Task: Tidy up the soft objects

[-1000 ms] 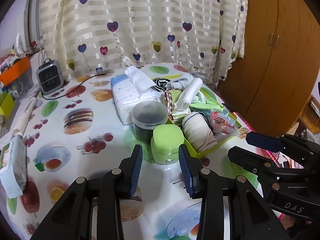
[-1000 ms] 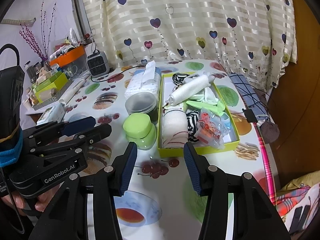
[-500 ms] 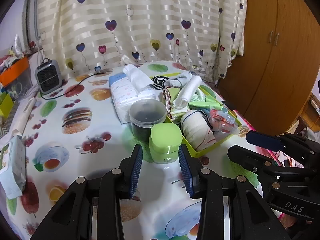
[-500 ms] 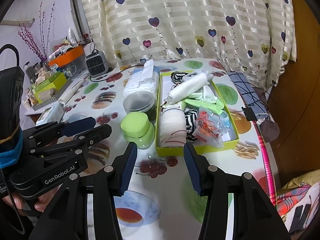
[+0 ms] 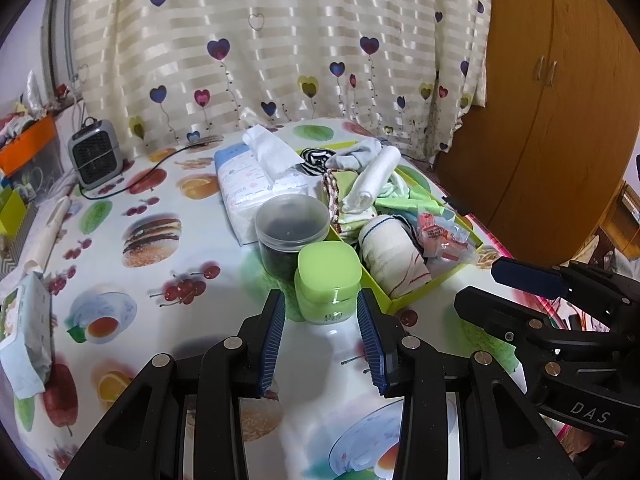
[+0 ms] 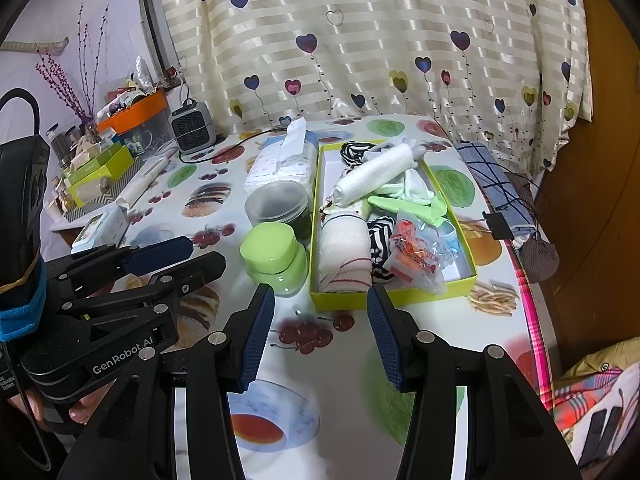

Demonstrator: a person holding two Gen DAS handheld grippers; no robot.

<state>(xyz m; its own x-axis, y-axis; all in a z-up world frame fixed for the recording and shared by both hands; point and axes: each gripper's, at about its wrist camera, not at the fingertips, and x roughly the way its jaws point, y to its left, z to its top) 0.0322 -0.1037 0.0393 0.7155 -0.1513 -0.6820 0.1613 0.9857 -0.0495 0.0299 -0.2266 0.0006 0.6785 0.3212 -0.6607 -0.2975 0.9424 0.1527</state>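
Nothing on the table has shifted since the earlier frames, and both claws hang where they were, side by side above the near edge of the fruit-print table.

The left claw is about half open and holds nothing; a green jar stands just beyond its tips, seen through the gap but not touched. Behind the jar sits a clear tub with dark contents, and behind that a tissue pack with a tissue sticking up.

The right claw is also partly open and empty, its tips hanging just short of the near wall of the yellow-green box.

The soft things lie in that box: a thick rolled white cloth with red lines at the near left corner, a long white roll lying slantwise across the middle, striped black-and-white fabric beside the thick roll, and pale green cloth toward the right wall. A crinkled clear packet with red print rests on top at the near right.

A small heater stands near the curtain.
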